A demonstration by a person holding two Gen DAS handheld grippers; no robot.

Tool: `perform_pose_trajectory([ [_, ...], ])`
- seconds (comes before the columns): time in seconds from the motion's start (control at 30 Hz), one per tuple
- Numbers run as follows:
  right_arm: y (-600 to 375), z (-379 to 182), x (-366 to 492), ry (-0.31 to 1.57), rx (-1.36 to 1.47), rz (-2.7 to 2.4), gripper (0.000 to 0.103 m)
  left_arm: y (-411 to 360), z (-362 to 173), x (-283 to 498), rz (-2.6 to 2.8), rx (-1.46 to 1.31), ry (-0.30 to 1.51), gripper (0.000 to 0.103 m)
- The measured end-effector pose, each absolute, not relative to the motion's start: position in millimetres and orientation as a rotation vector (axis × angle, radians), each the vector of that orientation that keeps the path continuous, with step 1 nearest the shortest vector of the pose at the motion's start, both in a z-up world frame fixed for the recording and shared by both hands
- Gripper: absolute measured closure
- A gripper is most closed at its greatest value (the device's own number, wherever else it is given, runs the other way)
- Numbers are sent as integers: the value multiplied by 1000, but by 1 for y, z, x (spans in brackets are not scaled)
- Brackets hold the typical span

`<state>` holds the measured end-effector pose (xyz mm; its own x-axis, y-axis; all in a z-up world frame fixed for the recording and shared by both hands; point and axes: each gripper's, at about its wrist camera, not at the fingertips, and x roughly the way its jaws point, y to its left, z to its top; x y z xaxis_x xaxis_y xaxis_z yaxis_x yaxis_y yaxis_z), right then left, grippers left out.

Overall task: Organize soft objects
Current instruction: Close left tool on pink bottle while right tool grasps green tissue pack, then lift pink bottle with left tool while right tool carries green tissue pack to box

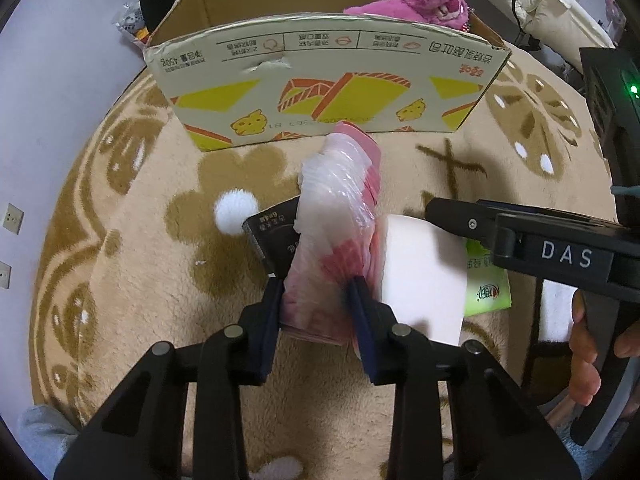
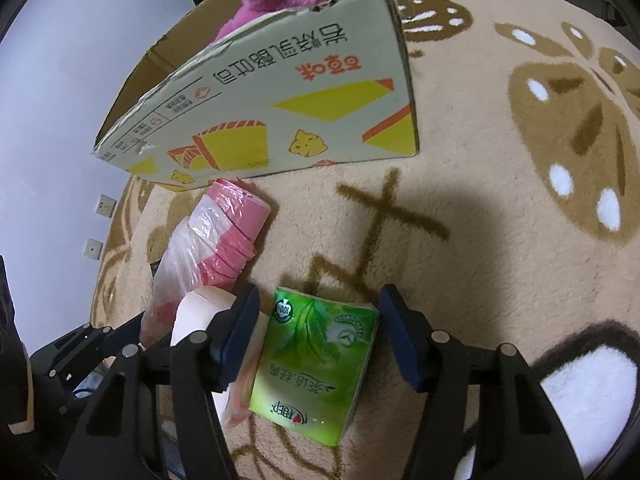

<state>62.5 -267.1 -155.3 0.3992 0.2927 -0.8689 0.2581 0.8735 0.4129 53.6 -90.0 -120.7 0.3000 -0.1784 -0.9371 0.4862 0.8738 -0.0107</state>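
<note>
Looking along the left gripper [image 1: 320, 312], its 2 fingers are clamped on a pink-and-clear roll of plastic bags [image 1: 340, 220], held over the beige flower rug [image 1: 140, 200] in front of the cardboard box [image 1: 320, 80], which holds a pink plush toy [image 1: 424, 2]; a white pack [image 1: 424, 276] lies just right of the roll. From the right wrist, the right gripper [image 2: 320, 332] stands spread wide around a green tissue pack [image 2: 316, 364] on the rug, neither finger visibly touching it.

"das" on right gripper [image 1: 440, 216]; "450g" on cardboard box [image 1: 320, 80]
</note>
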Motion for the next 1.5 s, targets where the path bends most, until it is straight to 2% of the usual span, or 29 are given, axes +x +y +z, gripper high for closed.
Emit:
perform_pose_trajectory([
  [0.27,-259,-163,67,1202,534,26,34,-92,-119,54,-447,310,1185,73],
  [0.33,-257,-162,67,1196,520,18,39,-93,-117,51,-449,309,1170,77],
  [0.37,-257,-161,68,1187,517,13,46,-92,-114,50,-450,300,1165,79],
  [0.6,-253,-147,67,1115,467,10,48,-79,-106,53,-446,230,1170,82],
  [0.83,-264,-123,62,1016,481,10,48,-63,-80,43,-344,214,1046,87],
  [1.5,-280,-63,40,830,445,38,48,-36,-38,34,-229,174,859,89],
])
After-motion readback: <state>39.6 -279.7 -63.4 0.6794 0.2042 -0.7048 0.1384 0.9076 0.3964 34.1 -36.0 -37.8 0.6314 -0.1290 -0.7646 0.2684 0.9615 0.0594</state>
